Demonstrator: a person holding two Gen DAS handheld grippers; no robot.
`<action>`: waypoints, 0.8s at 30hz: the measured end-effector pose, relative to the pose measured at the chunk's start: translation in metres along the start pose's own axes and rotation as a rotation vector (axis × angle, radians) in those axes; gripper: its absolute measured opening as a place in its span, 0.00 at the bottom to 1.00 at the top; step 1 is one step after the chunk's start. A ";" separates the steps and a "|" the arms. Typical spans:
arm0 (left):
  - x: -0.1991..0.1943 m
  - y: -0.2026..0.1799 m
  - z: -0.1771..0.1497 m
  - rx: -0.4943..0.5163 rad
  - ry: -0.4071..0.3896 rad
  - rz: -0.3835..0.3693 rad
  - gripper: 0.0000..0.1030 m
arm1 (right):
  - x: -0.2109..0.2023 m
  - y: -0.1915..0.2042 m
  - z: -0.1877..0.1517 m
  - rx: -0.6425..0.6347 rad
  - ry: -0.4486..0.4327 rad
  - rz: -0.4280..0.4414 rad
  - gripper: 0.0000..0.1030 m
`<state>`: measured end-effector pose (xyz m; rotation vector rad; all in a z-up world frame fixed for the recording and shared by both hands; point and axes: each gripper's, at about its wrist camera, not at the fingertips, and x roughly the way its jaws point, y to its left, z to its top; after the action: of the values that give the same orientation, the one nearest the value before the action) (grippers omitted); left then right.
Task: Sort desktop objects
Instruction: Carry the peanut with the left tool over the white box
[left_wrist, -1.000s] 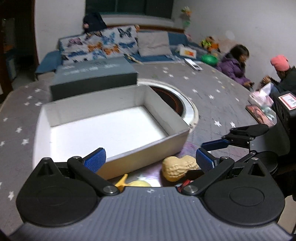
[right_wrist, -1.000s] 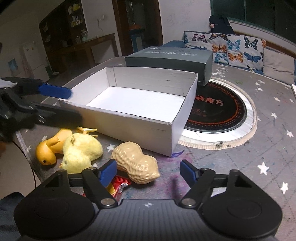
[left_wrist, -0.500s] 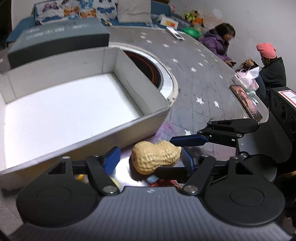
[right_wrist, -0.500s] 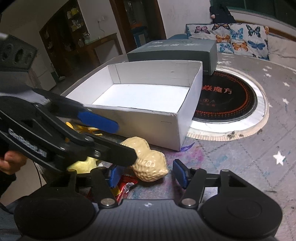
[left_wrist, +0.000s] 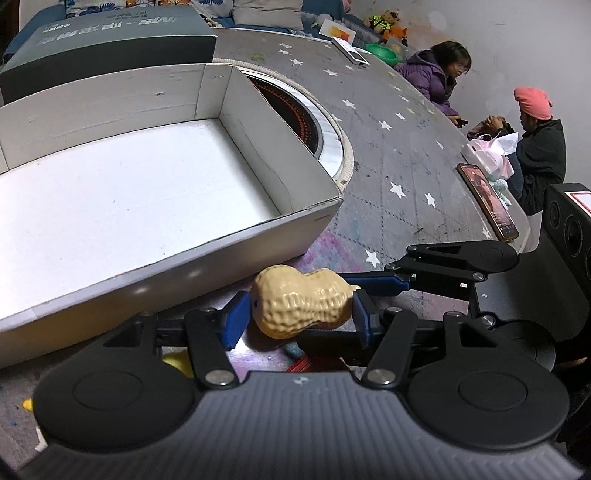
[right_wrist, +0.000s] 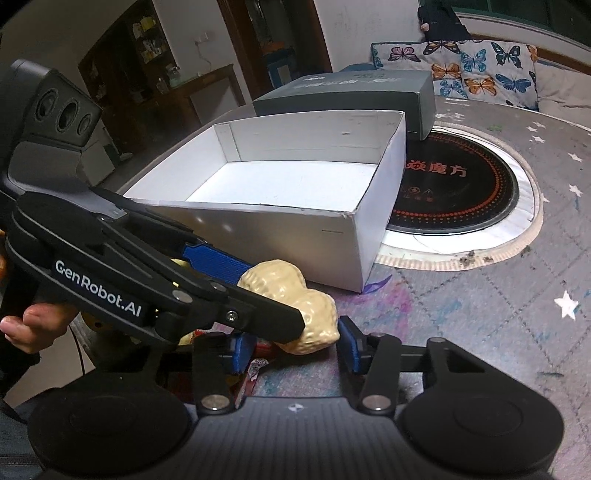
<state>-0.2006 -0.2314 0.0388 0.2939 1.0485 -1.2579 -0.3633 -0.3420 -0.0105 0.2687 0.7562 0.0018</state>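
Gripping: the peanut toy (left_wrist: 301, 307) sits between the blue pads of the left gripper (left_wrist: 297, 317), which look closed against its two ends; it is just in front of the near wall of the white box (left_wrist: 184, 254), at or barely above the table.
Right gripper: the right gripper (right_wrist: 293, 347) brackets the same peanut toy (right_wrist: 295, 306) from its own side, its pads close to the toy; whether they press on it cannot be told, as the left gripper's finger covers part of the view.
Box: the white box is open-topped and nothing shows inside it in either view.
Other items: a yellow toy (left_wrist: 177, 363) and a red wrapper (left_wrist: 308, 365) lie under the grippers, mostly hidden.
Surroundings: a dark grey box (right_wrist: 347, 98) stands behind the white one, beside a round black hotplate (right_wrist: 458, 192) set in the starred table (left_wrist: 399, 155).
Progress: judged early; nothing is sorted into the box yet, and the peanut toy looks to be the first piece, with the yellow toy and wrapper left.
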 end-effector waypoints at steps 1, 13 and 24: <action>-0.001 0.000 -0.001 0.000 -0.001 -0.001 0.57 | 0.000 0.000 0.000 0.000 0.001 0.000 0.46; -0.047 -0.014 0.009 0.033 -0.109 0.001 0.57 | -0.033 0.022 0.018 -0.085 -0.055 -0.046 0.46; -0.068 0.030 0.066 -0.007 -0.214 0.051 0.57 | -0.009 0.031 0.093 -0.202 -0.136 -0.065 0.46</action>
<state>-0.1383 -0.2240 0.1162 0.1757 0.8566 -1.2107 -0.3043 -0.3356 0.0673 0.0508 0.6241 -0.0018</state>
